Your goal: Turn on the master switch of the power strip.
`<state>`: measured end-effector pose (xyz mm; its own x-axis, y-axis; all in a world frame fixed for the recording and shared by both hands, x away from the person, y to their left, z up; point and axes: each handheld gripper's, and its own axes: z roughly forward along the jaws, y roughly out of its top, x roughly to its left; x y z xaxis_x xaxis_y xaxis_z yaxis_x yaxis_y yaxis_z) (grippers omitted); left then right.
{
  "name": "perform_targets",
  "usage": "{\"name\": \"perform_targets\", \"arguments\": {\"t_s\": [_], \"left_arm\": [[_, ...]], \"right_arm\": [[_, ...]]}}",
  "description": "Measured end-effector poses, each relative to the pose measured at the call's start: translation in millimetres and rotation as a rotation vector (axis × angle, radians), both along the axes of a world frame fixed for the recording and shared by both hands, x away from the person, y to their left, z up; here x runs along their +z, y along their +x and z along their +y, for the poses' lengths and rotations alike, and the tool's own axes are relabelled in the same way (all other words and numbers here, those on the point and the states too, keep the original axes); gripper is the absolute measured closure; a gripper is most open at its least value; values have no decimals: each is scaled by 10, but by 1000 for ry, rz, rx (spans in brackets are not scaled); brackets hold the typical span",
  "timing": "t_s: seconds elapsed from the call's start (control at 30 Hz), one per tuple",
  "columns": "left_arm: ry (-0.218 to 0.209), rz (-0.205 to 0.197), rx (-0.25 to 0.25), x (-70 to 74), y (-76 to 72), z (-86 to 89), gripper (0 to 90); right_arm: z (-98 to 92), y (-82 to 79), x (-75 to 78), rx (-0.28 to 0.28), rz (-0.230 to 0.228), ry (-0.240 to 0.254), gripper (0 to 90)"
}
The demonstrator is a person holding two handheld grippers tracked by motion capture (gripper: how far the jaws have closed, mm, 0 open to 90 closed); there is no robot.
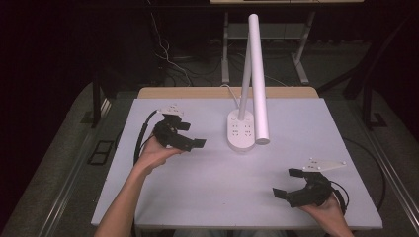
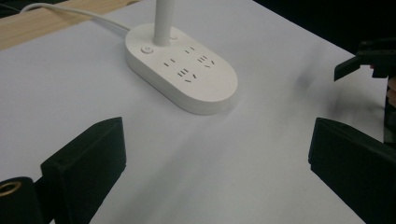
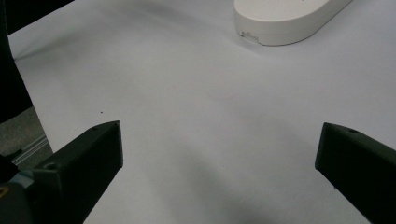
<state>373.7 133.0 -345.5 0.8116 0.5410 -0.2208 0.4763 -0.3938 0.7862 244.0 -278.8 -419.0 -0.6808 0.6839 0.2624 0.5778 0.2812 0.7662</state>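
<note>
The counter [image 1: 207,177] is a pale, plain white-grey sheet with square corners, wider at its near edge in the high view; a strip of bare light wood [image 1: 197,93] runs along its far edge. A white oval lamp base [image 1: 241,130] with socket slots in its top sits directly on it, far of the middle and slightly right of centre. A white stem [image 1: 245,84] rises from the far end of that base, and a white cable [image 2: 74,10] trails from the base across the counter to the wooden strip.
</note>
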Motion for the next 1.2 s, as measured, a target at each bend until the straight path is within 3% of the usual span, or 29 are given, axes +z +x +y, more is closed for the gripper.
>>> {"name": "perform_targets", "arguments": {"t_s": [0.43,1.2], "left_arm": [[21,-11,1,128,213,-85,39],[24,-18,16,217,528,-329,55]], "right_arm": [[-13,2,-3,-2,0,-1,3],[-29,-10,-16,-4,-3,-13,3]]}}
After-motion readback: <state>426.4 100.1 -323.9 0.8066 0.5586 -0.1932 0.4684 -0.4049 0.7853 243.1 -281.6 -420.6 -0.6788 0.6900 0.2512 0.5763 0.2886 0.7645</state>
